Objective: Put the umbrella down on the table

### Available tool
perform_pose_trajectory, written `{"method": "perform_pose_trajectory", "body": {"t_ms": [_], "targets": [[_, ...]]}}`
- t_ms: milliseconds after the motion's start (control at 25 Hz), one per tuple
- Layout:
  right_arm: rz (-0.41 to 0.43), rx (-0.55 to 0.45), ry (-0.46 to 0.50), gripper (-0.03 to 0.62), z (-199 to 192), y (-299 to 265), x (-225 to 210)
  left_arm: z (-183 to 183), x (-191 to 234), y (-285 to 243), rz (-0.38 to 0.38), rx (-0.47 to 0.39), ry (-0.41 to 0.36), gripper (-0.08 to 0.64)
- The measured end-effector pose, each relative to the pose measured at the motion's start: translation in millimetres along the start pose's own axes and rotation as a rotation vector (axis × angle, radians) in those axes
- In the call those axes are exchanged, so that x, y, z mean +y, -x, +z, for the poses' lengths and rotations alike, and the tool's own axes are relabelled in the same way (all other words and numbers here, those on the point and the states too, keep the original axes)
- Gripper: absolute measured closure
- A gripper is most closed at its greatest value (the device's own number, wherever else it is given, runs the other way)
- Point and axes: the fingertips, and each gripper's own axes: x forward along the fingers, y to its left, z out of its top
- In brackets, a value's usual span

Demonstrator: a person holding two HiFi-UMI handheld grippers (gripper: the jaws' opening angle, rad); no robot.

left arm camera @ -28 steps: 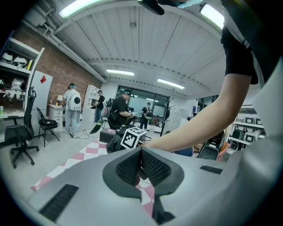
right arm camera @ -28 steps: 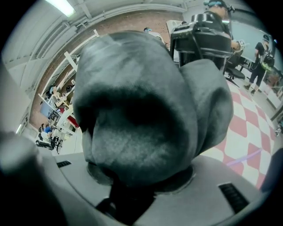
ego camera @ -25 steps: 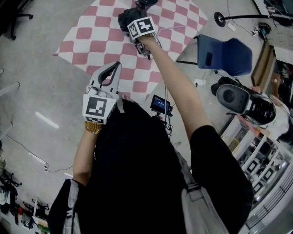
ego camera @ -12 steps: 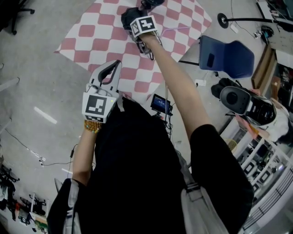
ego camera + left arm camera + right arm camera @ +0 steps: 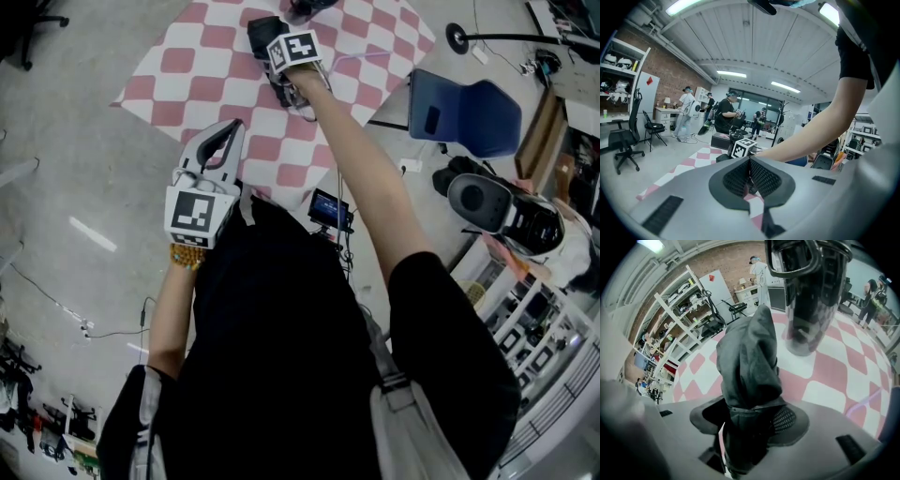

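The right gripper (image 5: 750, 425) points down at the pink-and-white checked table (image 5: 825, 376). Its jaws are opening, and the folded grey umbrella (image 5: 747, 357) stands between them, perhaps brushing one pad. The left gripper (image 5: 749, 174) is closed tight on nothing.

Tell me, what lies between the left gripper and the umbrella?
Only bare pink-and-white checked tabletop separates the left gripper from the umbrella, in the head view.
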Motion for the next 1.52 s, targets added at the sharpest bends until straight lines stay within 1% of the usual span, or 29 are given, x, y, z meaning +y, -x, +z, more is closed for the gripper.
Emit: {"method": "perform_pose_trajectory", "body": {"t_ms": [640, 960, 1520], "targets": [[-0.005, -0.022, 0.000, 0.334, 3, 10, -2, 6, -3, -1, -0.015, -0.005, 0.000, 0.546], [-0.006, -0.057, 0.005, 0.334, -1, 27, -7, 5, -11, -4, -0.026, -0.004, -0.020, 0.546], [0.036, -0.148, 0.007, 0.334, -3, 64, 3, 11, -33, -2, -0.045, -0.009, -0.055, 0.546]]}}
